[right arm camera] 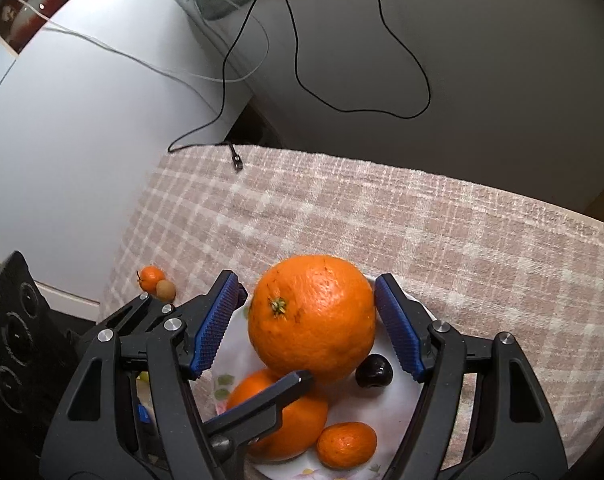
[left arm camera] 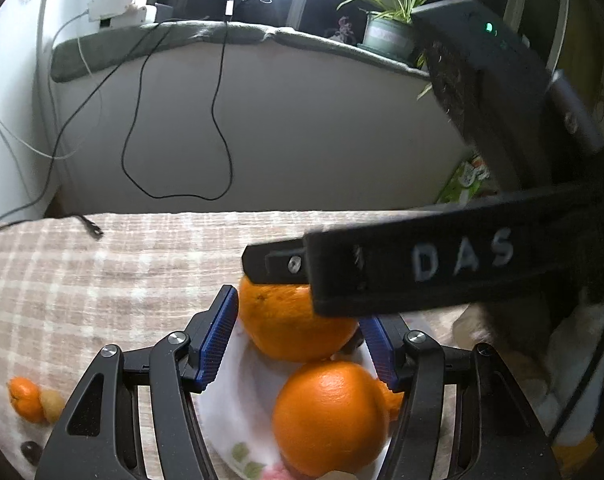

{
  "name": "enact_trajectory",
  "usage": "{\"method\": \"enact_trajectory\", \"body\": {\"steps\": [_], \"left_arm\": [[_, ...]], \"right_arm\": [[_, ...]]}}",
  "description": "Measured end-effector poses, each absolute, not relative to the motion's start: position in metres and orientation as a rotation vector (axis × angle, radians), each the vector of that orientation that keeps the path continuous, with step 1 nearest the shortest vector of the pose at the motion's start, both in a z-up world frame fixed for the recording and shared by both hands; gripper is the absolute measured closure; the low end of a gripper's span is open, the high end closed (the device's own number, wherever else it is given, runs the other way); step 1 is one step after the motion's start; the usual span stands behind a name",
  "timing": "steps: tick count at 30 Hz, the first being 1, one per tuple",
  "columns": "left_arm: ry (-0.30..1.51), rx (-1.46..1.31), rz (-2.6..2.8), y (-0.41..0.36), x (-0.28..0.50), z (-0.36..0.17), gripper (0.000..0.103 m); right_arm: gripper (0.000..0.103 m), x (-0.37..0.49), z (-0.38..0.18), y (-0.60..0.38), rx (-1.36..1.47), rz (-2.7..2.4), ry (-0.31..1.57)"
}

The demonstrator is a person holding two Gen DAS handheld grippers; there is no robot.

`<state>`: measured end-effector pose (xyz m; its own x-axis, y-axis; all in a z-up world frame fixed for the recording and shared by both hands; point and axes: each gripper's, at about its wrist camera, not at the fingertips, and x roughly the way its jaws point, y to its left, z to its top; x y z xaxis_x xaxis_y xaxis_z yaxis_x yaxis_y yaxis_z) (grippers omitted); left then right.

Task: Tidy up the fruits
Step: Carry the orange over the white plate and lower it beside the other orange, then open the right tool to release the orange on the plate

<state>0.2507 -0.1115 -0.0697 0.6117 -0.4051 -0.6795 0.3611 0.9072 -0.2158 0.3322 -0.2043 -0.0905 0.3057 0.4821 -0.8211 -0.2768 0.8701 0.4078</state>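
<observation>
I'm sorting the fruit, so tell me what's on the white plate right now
On the plate: a large orange, a second orange partly behind a black finger, a small mandarin and a dark round fruit. Anything beneath them is hidden.

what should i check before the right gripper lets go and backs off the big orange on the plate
1. Right gripper open around the big orange: ok, gaps show beside both pads.
2. Big orange resting on the plate: ok, it sits on the white plate against the second orange.
3. Dark cherry clear of the pads: ok, it lies just inside the right-hand pad.
4. Left gripper out of the retreat path: not ok, its finger crosses in front of the second orange.
5. Loose fruit left on the cloth: not ok, a small mandarin and a tan fruit remain off the plate.
</observation>
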Motion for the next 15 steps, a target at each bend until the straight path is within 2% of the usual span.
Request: {"method": "enact_trajectory", "body": {"steps": [15], "left_arm": [[0.793,-0.073,-0.445,-0.093,0.229,-0.062,0.042]], "right_arm": [[0.027,0.316,-0.071,-0.213,0.187,0.459,1.099]]}}
